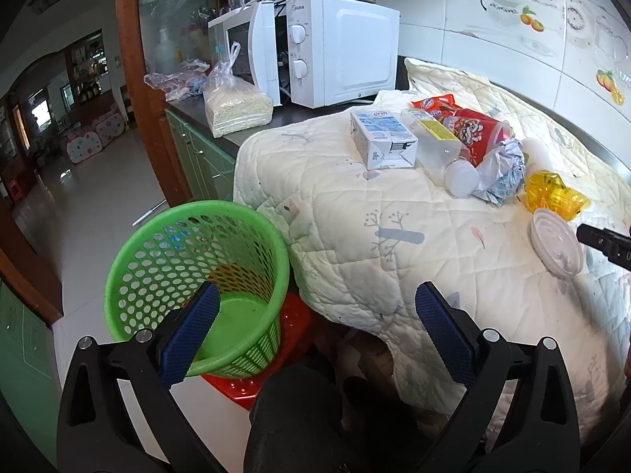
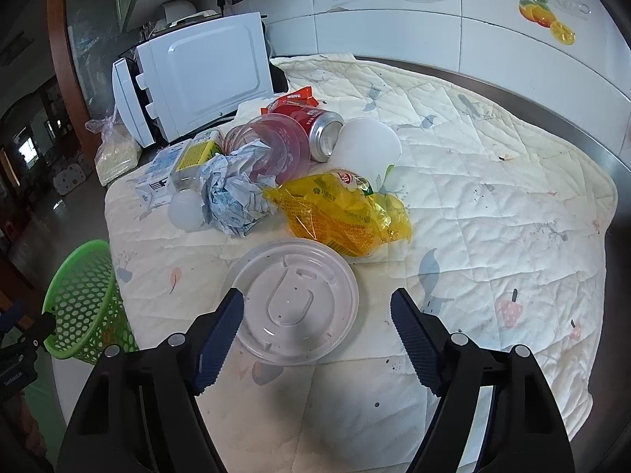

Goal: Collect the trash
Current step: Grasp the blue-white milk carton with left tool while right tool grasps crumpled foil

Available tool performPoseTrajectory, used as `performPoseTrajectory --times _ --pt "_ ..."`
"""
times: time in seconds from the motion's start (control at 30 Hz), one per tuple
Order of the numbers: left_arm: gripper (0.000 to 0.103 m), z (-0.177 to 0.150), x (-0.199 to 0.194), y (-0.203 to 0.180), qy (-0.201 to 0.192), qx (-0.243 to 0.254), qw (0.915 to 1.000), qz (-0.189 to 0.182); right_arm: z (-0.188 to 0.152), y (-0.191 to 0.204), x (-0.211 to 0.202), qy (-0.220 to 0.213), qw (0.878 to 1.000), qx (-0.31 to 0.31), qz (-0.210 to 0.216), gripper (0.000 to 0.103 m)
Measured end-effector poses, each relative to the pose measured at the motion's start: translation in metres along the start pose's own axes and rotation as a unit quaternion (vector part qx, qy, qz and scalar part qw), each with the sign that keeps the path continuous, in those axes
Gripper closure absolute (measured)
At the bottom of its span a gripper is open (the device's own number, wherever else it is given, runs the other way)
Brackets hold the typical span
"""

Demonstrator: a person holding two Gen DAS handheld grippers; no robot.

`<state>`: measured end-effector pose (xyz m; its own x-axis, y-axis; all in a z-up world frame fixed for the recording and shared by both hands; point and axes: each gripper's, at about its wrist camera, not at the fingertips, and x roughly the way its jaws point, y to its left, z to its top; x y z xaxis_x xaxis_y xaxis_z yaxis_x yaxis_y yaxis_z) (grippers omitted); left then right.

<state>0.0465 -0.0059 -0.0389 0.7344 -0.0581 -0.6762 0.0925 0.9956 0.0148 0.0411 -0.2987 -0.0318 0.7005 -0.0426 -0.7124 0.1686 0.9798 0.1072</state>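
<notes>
Clear plastic lid (image 2: 294, 301) looks light, thin and flexible; right gripper (image 2: 317, 313) fingers, released, straddle it—pinch its rim.

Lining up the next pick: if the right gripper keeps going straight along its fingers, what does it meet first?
Most likely the clear plastic lid lying flat on the quilted cover. It sits between the open fingers of the right gripper, nearer the left one. Depth is unclear; the pads look not yet on it.

We see white microwave (image 1: 339, 47) at 12 o'clock, door ajar, bagged noodles (image 1: 236, 108) just beside it at 9, quilted cream cloth (image 2: 493, 205) over counter, fruit-decal wall tiles (image 2: 548, 19) at 1, green cabinets (image 1: 201, 153) below.
</notes>
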Motion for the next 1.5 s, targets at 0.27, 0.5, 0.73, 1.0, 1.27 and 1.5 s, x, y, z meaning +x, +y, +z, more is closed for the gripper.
performPoseTrajectory --times 0.27,0.5,0.73,1.0,1.27,1.5 --pt "0.006 0.0 0.009 0.004 0.009 -0.005 0.9999 0.0 0.031 0.029 -0.001 -0.028 0.999 -0.03 0.032 0.03" --pt "0.007 0.015 0.018 0.013 0.013 -0.011 0.9998 -0.007 0.063 0.057 0.03 -0.027 0.996 -0.061 0.052 0.039" --pt "0.008 0.066 0.04 0.009 0.003 -0.009 0.9997 -0.024 0.075 0.065 0.066 -0.001 0.997 -0.068 0.041 0.045" --pt "0.008 0.132 0.087 -0.022 0.018 -0.007 0.9985 -0.051 0.072 0.059 0.079 0.011 0.997 -0.062 0.048 0.064" --pt "0.011 0.174 0.143 -0.049 0.071 -0.027 0.994 -0.079 0.073 0.056 0.069 0.002 0.996 -0.057 0.063 0.068" --pt "0.015 0.18 0.189 -0.054 0.132 -0.052 0.9858 -0.089 0.074 0.055 0.068 0.002 0.996 -0.059 0.07 0.073"
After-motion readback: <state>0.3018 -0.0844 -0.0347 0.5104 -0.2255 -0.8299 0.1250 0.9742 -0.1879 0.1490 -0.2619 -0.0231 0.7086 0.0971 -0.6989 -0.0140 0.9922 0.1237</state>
